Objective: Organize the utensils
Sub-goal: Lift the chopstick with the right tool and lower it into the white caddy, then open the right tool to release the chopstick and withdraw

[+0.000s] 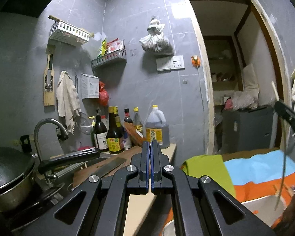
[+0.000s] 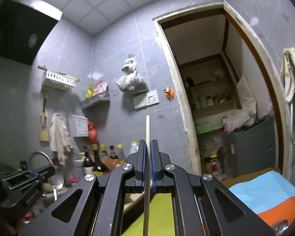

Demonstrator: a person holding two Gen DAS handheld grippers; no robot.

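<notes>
Wooden chopstick (image 2: 147, 157) stands upright, clamped in the right gripper (image 2: 147, 147); left gripper (image 1: 149, 147) pinches a thin metal utensil (image 1: 150, 144); advise carrying both level, grips unrelaxed.

L gripper (image 1: 149, 143) jaws pressed together, a thin pale sliver between the blue pads, can't tell what. Ahead: tabletop (image 1: 170, 151) w/ sauce bottles (image 1: 114, 135) and oil jug (image 1: 157, 126) by grey tiled wall. Cleaver (image 1: 110, 167) lies on cutting board (image 1: 127, 154), faucet (image 1: 47, 126) and lidded pot (image 1: 8, 174) far left. R gripper (image 1: 290, 116) at right edge, chopstick (image 1: 275, 90) sticking up from it. Striped cloth (image 1: 255, 169) lower right.
</notes>
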